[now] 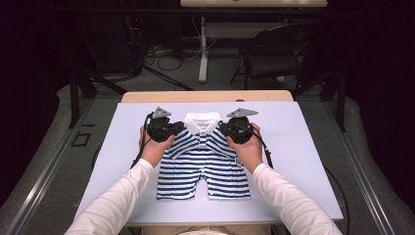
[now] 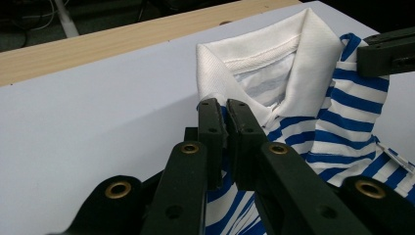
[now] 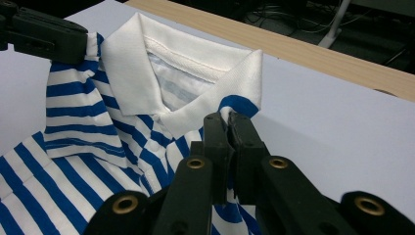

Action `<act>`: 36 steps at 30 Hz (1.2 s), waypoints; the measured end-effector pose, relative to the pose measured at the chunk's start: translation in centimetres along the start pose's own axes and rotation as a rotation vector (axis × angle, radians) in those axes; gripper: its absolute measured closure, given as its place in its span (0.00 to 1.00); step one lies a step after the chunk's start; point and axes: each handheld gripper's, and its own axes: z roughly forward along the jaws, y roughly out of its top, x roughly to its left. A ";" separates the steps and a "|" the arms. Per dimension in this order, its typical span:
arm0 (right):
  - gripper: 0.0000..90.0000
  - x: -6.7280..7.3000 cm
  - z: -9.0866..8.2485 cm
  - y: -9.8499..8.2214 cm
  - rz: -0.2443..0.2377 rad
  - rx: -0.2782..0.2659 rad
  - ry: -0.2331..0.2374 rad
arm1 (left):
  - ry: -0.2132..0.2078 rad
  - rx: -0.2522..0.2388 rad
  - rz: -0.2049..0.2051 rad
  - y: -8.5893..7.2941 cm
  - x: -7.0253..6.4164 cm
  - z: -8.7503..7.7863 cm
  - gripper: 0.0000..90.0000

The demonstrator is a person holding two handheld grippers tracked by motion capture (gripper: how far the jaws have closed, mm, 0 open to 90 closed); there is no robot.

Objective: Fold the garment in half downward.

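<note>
Striped romper (image 1: 203, 161) lies lengthwise, collar away from person.

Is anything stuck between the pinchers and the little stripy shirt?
No. The left gripper and the right gripper are both shut right on the striped shirt, each pinching a shoulder beside the white collar. Nothing lies between jaws and cloth.

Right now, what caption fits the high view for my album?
Two hand-held grippers, left and right, pinch the shoulders of a striped romper on a white table.
</note>
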 end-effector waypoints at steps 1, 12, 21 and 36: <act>0.97 0.1 0.0 -0.1 -0.003 -0.002 0.000 | -0.004 0.000 0.001 -0.1 -0.1 0.0 0.95; 0.97 1.0 -0.4 -0.9 -0.014 -0.013 0.020 | -0.042 -0.011 0.006 -1.2 -1.1 -0.6 0.95; 0.97 1.8 -0.7 -1.7 -0.029 -0.013 0.041 | -0.066 -0.011 -0.006 -2.5 -1.5 -1.0 0.95; 0.97 2.8 -2.1 -3.7 -0.025 -0.024 0.083 | -0.084 -0.020 0.016 -4.5 -2.6 -1.9 0.95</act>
